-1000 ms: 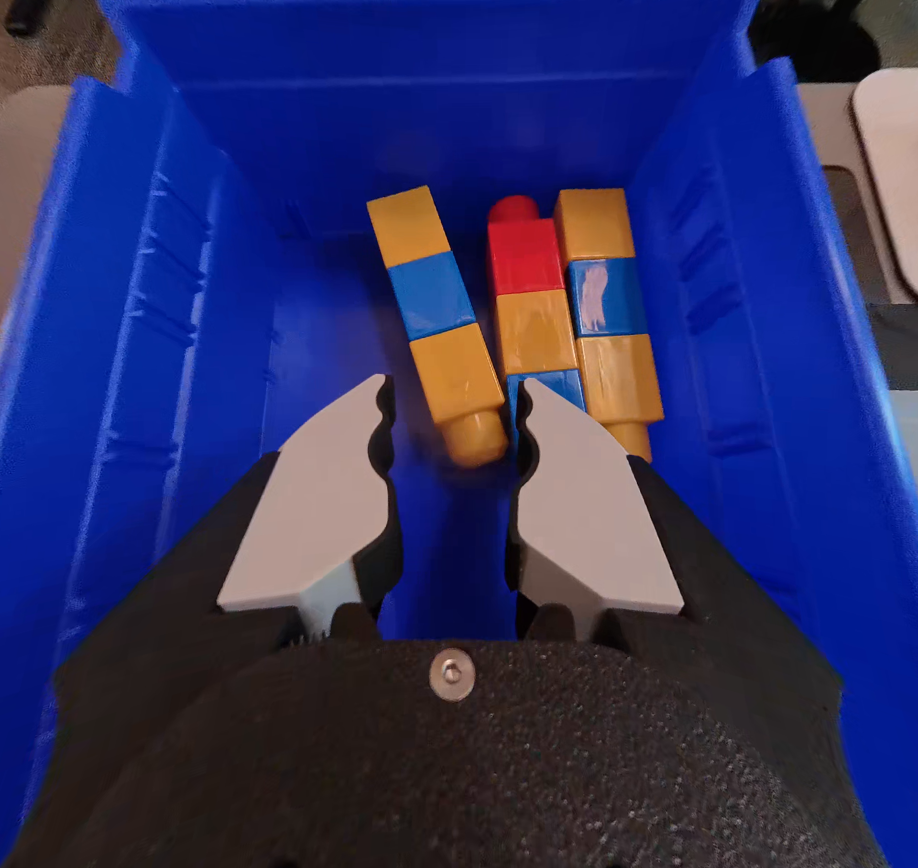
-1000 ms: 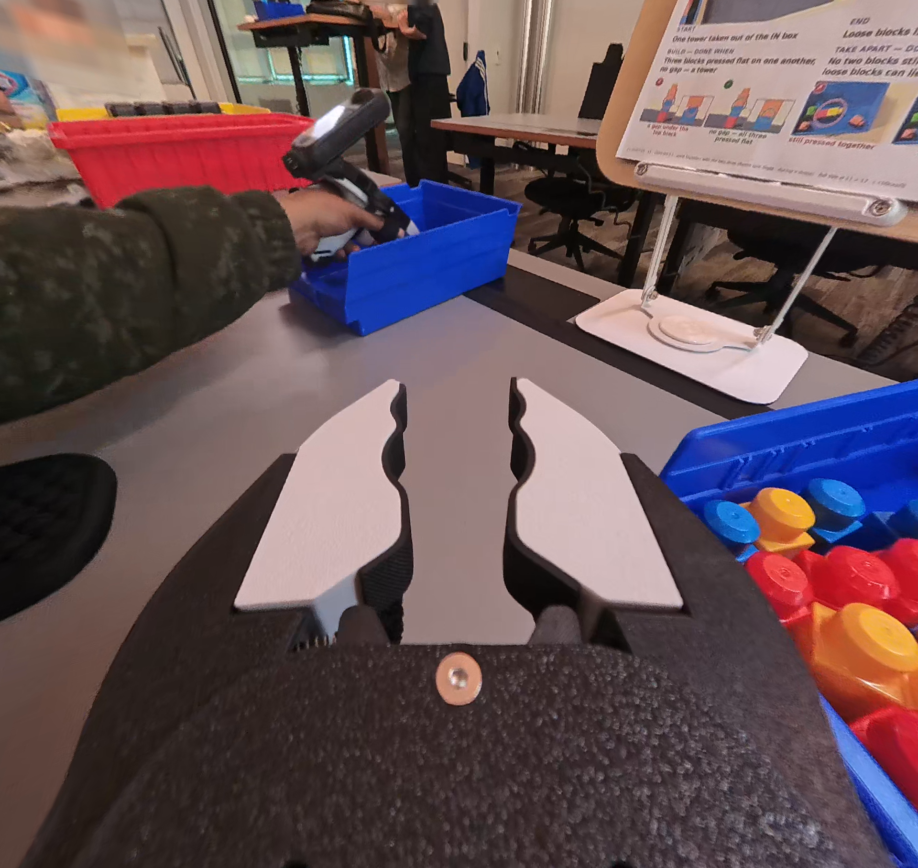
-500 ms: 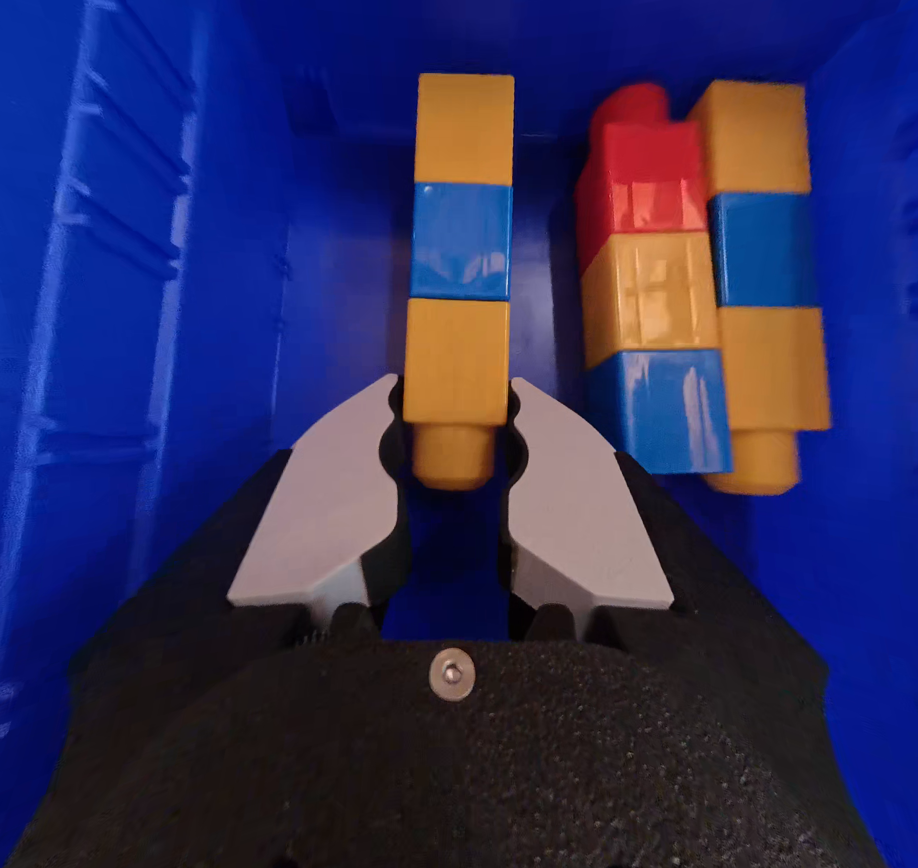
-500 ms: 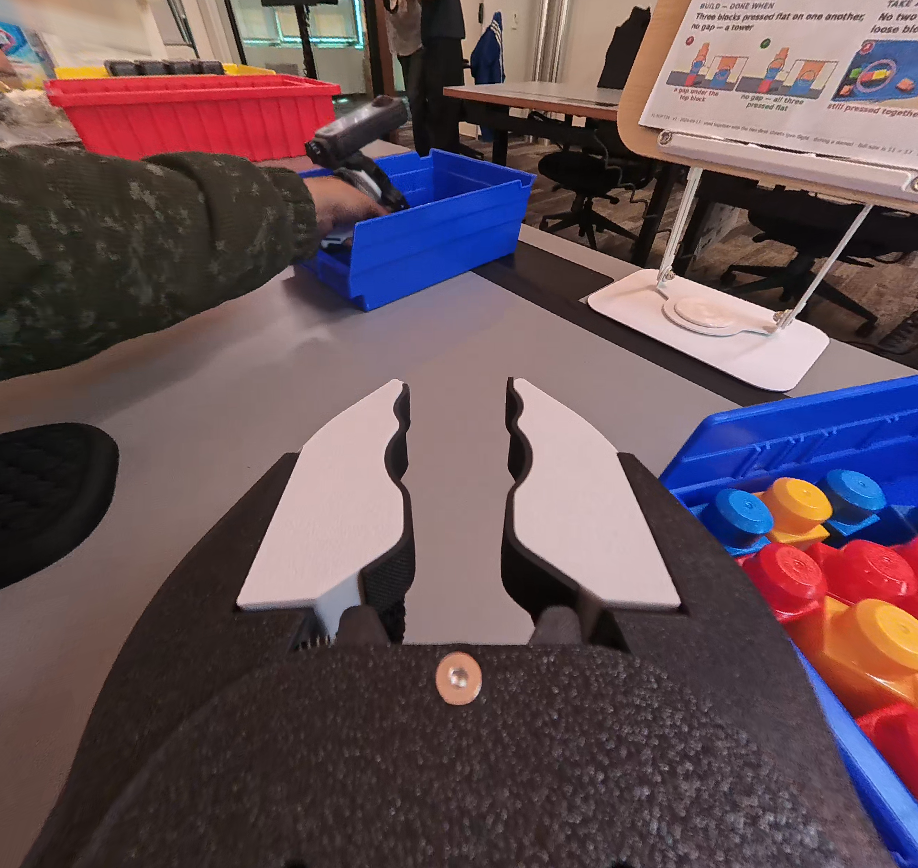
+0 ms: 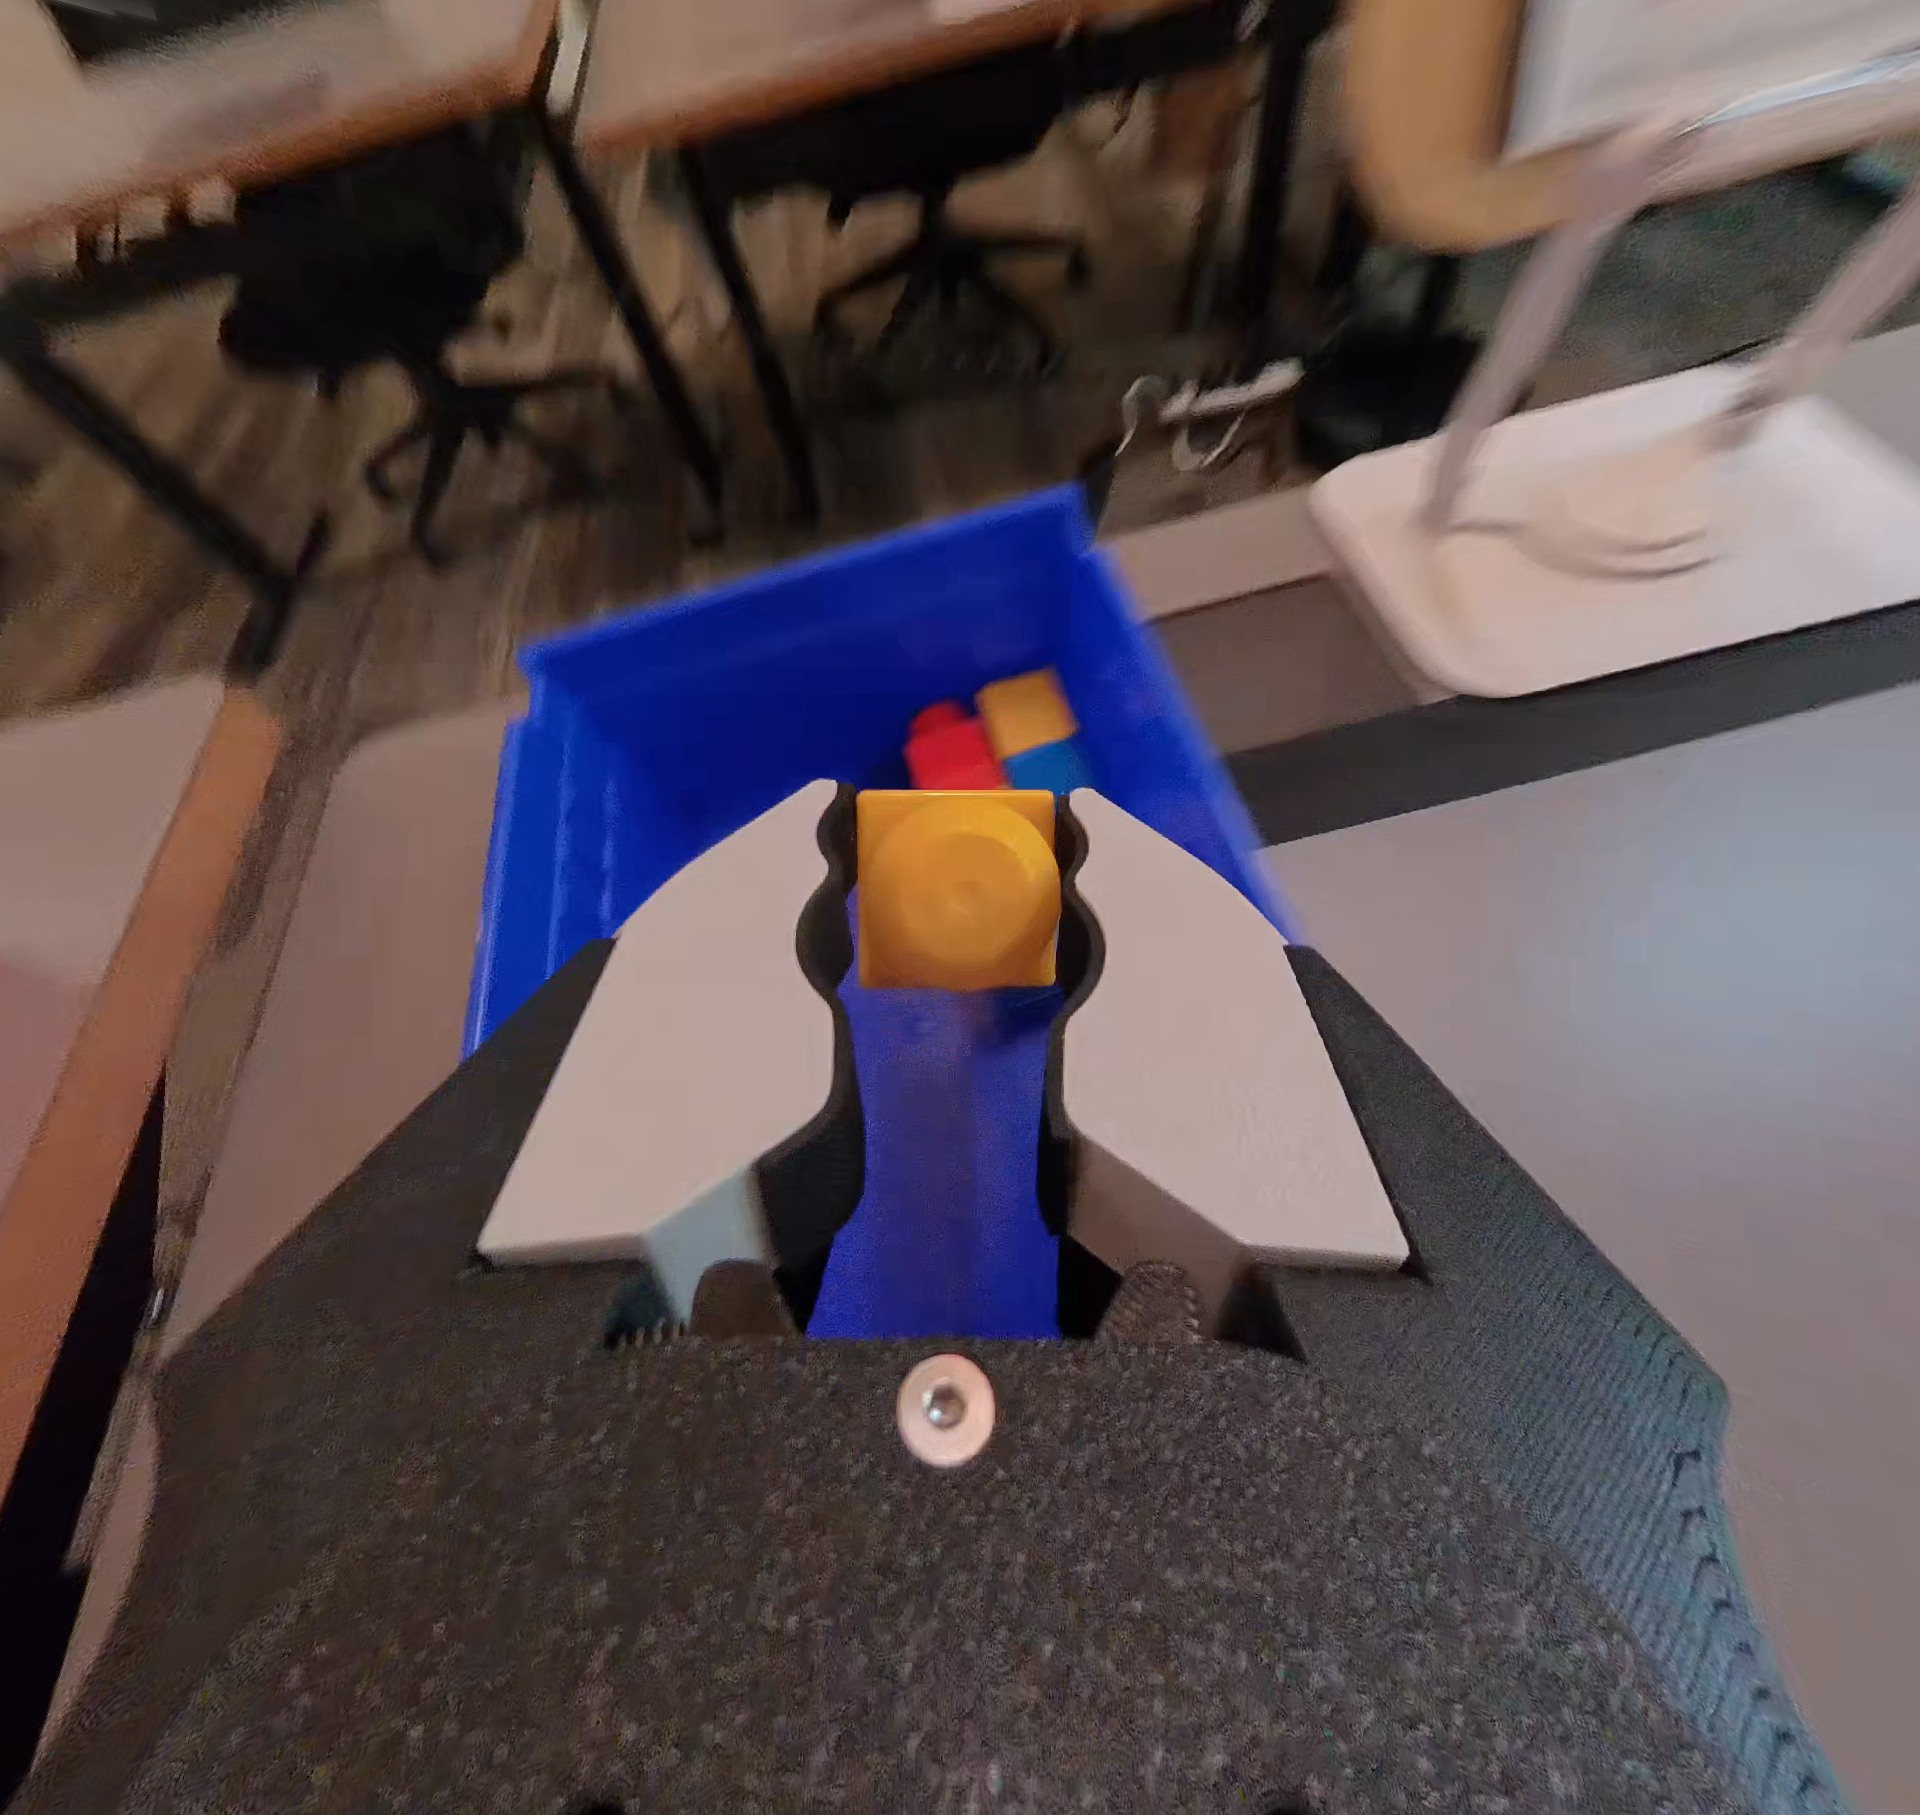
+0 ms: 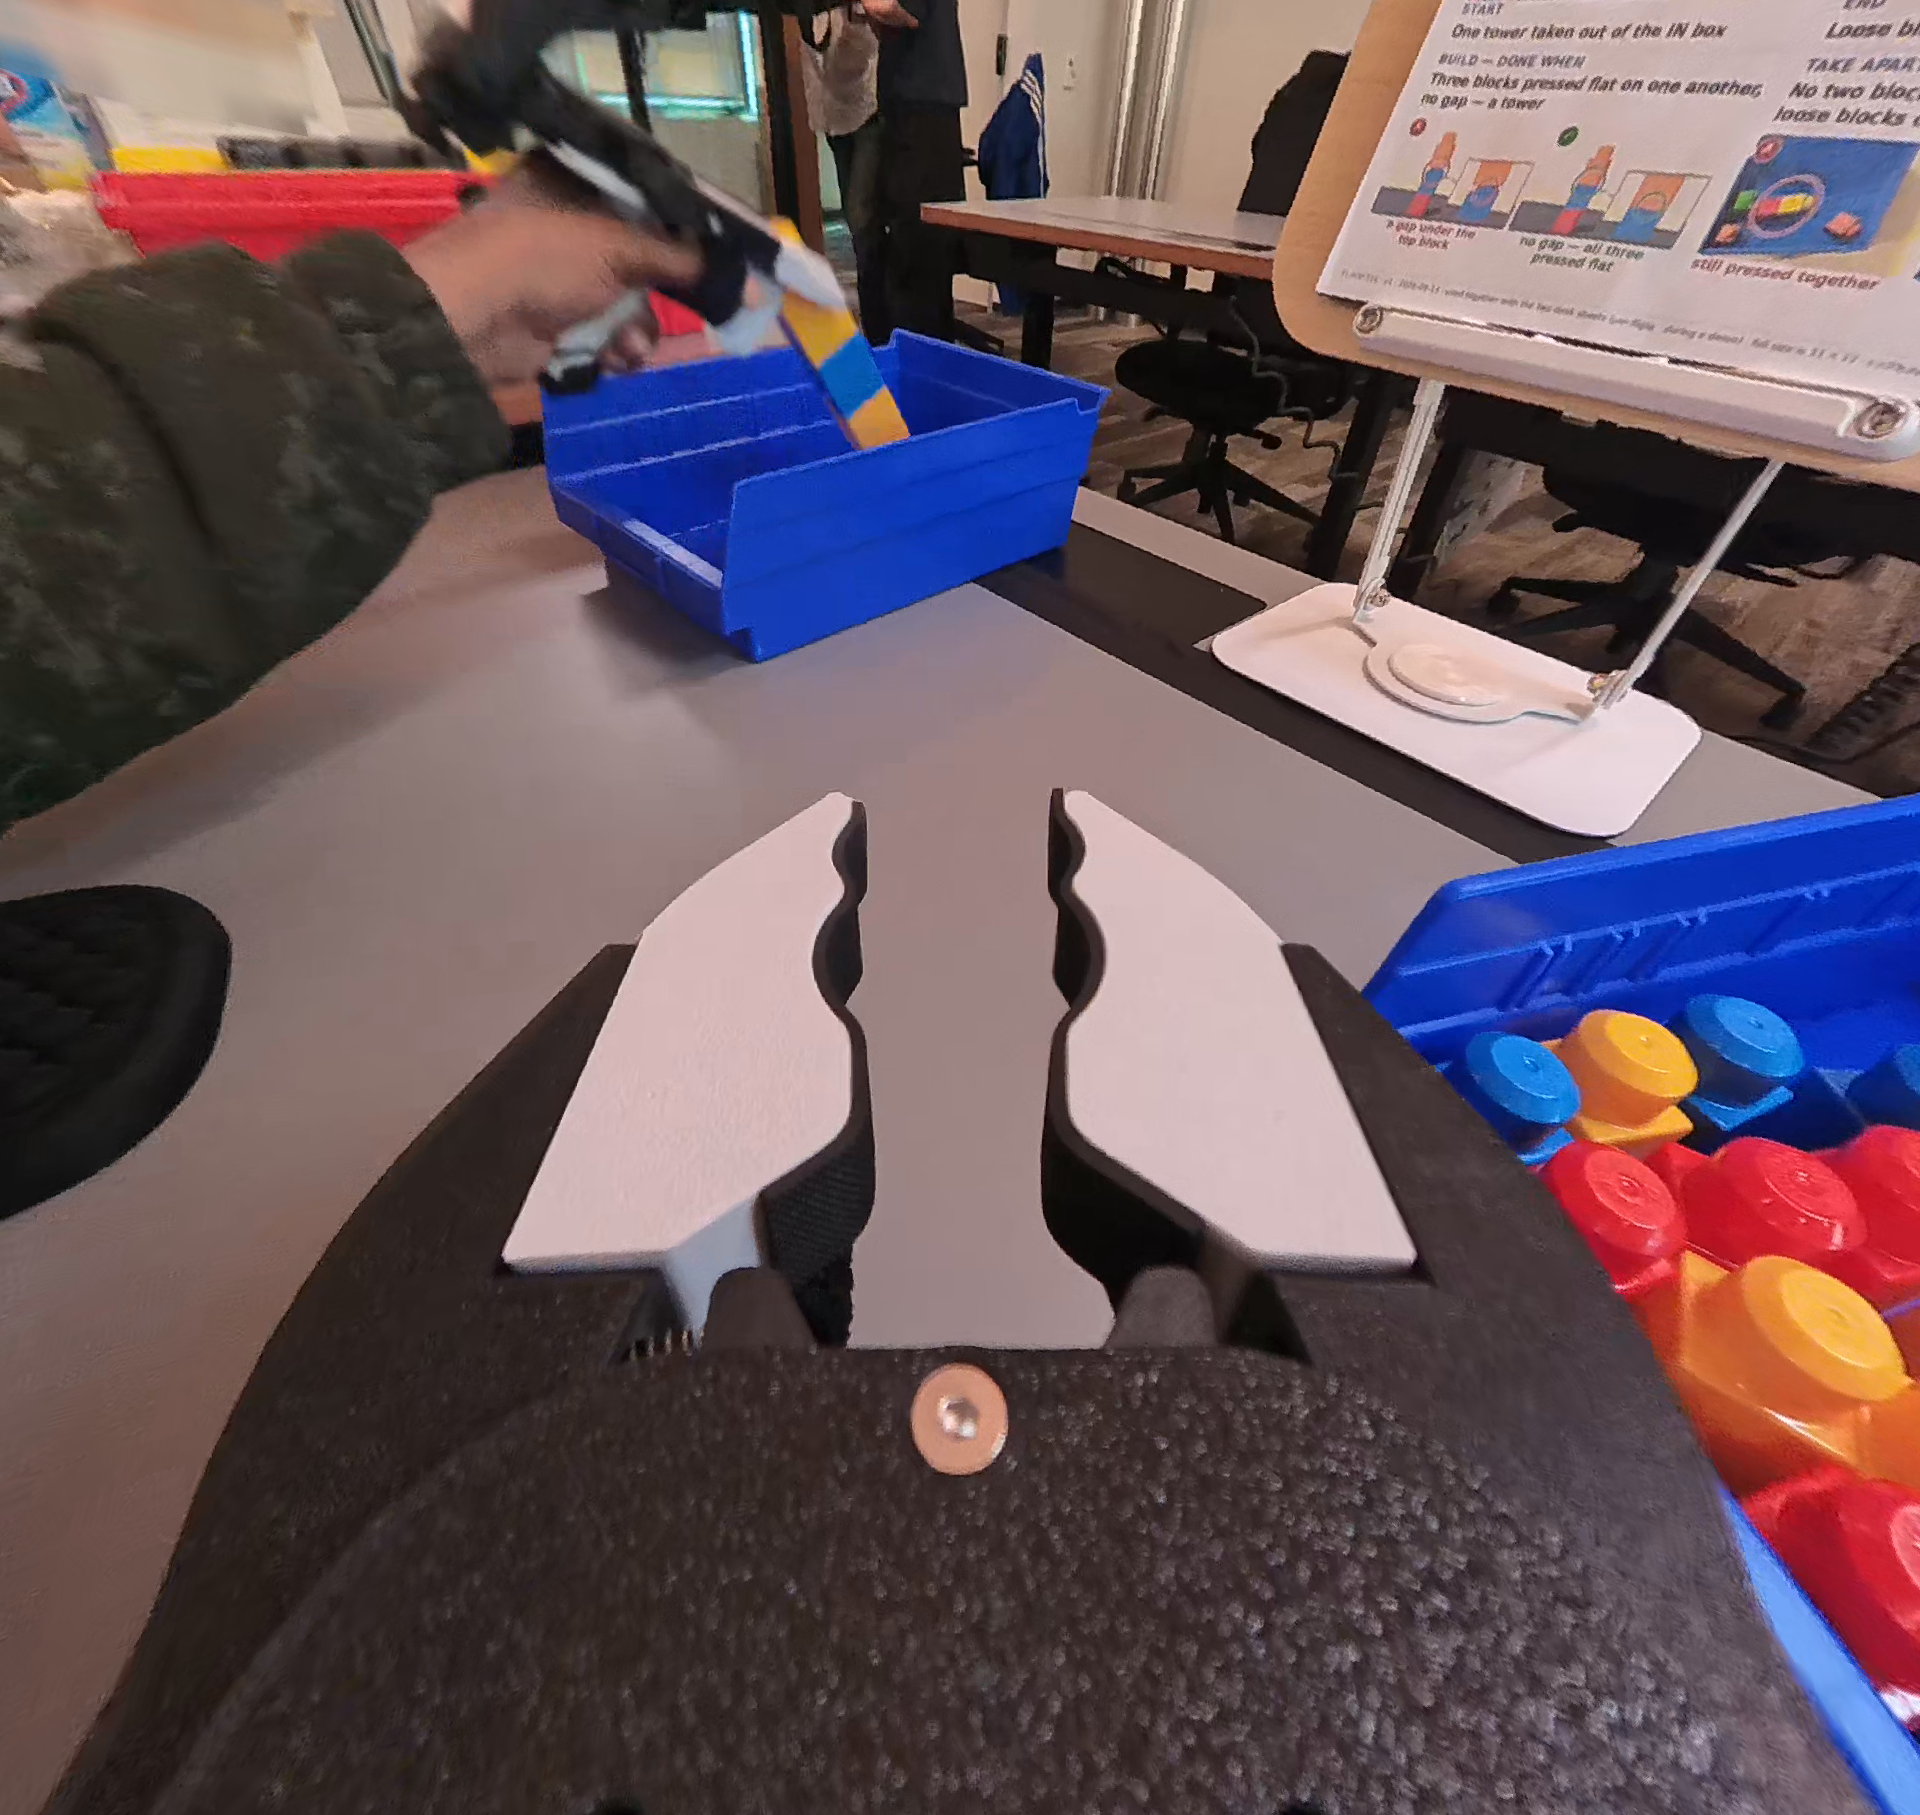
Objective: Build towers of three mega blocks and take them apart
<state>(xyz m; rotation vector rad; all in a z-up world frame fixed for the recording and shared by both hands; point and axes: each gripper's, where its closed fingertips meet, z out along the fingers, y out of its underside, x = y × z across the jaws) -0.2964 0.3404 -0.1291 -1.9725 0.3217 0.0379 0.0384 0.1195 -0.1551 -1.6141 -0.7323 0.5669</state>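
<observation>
1. Tower [image 5: 956, 895] of three blocks is sitting clamped in the left tongs [image 5: 954, 898], gripped at its yellow studded end, which is facing the left wrist camera; from the right wrist view its yellow, blue and yellow blocks [image 6: 847, 375] are hanging tilted above the far blue bin [image 6: 831, 518], clear of its floor.
2. Judging from the task, gripping it at one end block is leaving the other two free for the right tongs to pull off, so this looks like the start of taking one tower apart.
3. Inside the far blue bin, behind the held tower, two more towers are lying side by side: one showing a red block [image 5: 951, 752], one showing yellow over blue [image 5: 1034, 731]; their lower blocks are hidden by the tongs.
4. Right tongs [image 6: 956, 918] are hovering over the grey bench [image 6: 727, 726], well short of the far blue bin, with their jaws parted to a moderate gap and nothing between them, probably waiting to take the free end.
5. Near blue bin [image 6: 1621, 913], well to the right of the far blue bin and on this side of it, is holding loose blocks, studs up: at least three blue, two yellow and several red, with more cut off by the frame.
6. White stand [image 6: 1455, 716] is carrying one instruction board [image 6: 1621, 103] to the right of the far blue bin.
</observation>
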